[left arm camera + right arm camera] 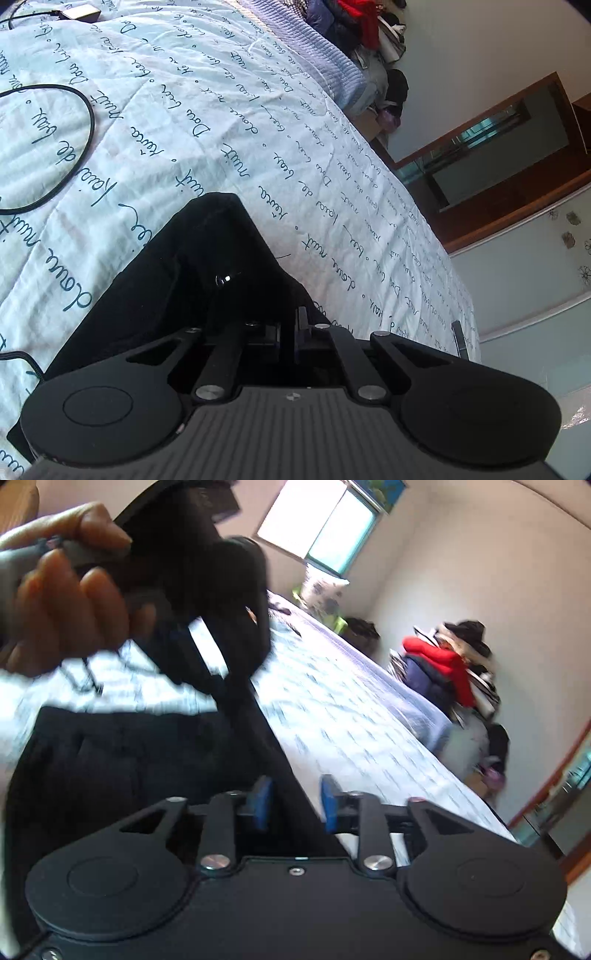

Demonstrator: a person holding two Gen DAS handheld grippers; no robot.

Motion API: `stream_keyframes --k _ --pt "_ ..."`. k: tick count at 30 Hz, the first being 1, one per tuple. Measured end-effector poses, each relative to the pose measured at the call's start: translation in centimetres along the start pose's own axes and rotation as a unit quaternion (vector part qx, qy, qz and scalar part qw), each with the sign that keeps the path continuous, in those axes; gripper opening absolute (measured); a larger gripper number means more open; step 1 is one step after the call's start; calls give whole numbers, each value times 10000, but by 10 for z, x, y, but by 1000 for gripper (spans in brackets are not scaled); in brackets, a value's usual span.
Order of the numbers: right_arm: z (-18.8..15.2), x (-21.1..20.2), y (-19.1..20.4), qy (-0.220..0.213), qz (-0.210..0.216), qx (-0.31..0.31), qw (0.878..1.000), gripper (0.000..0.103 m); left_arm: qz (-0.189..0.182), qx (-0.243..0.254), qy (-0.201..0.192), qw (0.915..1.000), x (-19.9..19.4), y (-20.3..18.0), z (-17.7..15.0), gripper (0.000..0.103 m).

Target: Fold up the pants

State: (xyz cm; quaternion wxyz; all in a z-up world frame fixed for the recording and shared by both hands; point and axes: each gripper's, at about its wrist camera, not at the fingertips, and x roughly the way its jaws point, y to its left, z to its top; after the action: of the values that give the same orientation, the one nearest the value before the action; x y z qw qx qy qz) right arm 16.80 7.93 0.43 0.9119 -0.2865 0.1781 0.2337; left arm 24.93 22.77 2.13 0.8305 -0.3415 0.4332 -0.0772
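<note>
Pale blue quilted bedspread with dark script lettering (229,122) lies open ahead and to the right of the black fabric pants (177,280), out to the bed's far edge. Obstacles on the bedspread: a looped black cable (86,147) at left, a small grey rectangular device (79,14) at the far corner. Beyond the far edge, a pile of red and dark clothing (448,664) lines the wall. In the right wrist view, the left gripper (207,602) and the bare hand (66,598) holding it hang above the pants, blocking the upper left.
</note>
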Motion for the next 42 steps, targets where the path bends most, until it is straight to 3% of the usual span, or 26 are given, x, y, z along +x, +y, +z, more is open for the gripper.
stream_keyframes --k 3,5,7,8,9,10,11,12,13,14,15,16,18,23,24,25,30,36,42 --pt "-31 -48 -8 575 -289 -75 9979 30 -29 45 -7 10000 -5 1 -6 5" --pt "-45 -90 -25 893 -230 346 9951 30 -51 30 9 10000 -8 4 -8 5" --pt "-51 -150 -63 505 426 1673 9837 31 -10 54 -3 10000 -7 5 -10 5" --pt "-55 -177 -83 113 903 2306 9688 36 11 66 -8 10000 -7 5 -11 5" --pt "-59 -199 -98 -259 1245 2730 9536 50 43 78 -8 10000 -5 5 -12 5" --pt "-59 -211 -102 -446 1107 2797 9527 69 75 56 -7 10000 -4 5 -12 5" --pt "-54 -211 -95 -316 526 2461 9673 73 76 -5 -5 10000 -3 6 -12 5" --pt "-49 -198 -80 93 -153 1804 9834 73 43 -77 -2 10000 -3 7 -12 5" --pt "-49 -174 -60 565 -719 1023 9905 72 13 -128 -4 9999 -4 7 -12 5" --pt "-53 -151 -43 838 -991 450 9905 70 6 -169 -18 9999 -6 7 -12 5" --pt "-58 -130 -28 904 -998 79 9909 61 11 -202 -28 9998 -7 7 -12 5" --pt "-63 -111 -18 882 -867 -105 9923 47 13 -215 -29 9998 -9 7 -11 5" --pt "-70 -76 -5 1067 -790 -244 9909 35 53 -189 -58 9998 -12 4 -11 5" --pt "-81 -35 6 1234 -975 -740 9848 34 77 -101 -189 9997 -18 0 -10 5" --pt "-82 -31 8 1307 -1040 -823 9825 28 103 -71 -212 9997 -18 -1 -11 5" --pt "-85 -32 2 1361 -1062 -878 9811 12 132 -59 -232 9996 -18 -1 -12 5" --pt "-77 -61 4 1098 -1109 -688 9853 4 313 90 -378 9988 -31 6 -29 5" --pt "-69 -121 41 792 -918 -871 9888 3 471 192 -566 9971 -67 33 -66 5" --pt "-74 -157 89 761 -497 -1028 9905 3 816 318 -767 9932 -87 52 -102 5"
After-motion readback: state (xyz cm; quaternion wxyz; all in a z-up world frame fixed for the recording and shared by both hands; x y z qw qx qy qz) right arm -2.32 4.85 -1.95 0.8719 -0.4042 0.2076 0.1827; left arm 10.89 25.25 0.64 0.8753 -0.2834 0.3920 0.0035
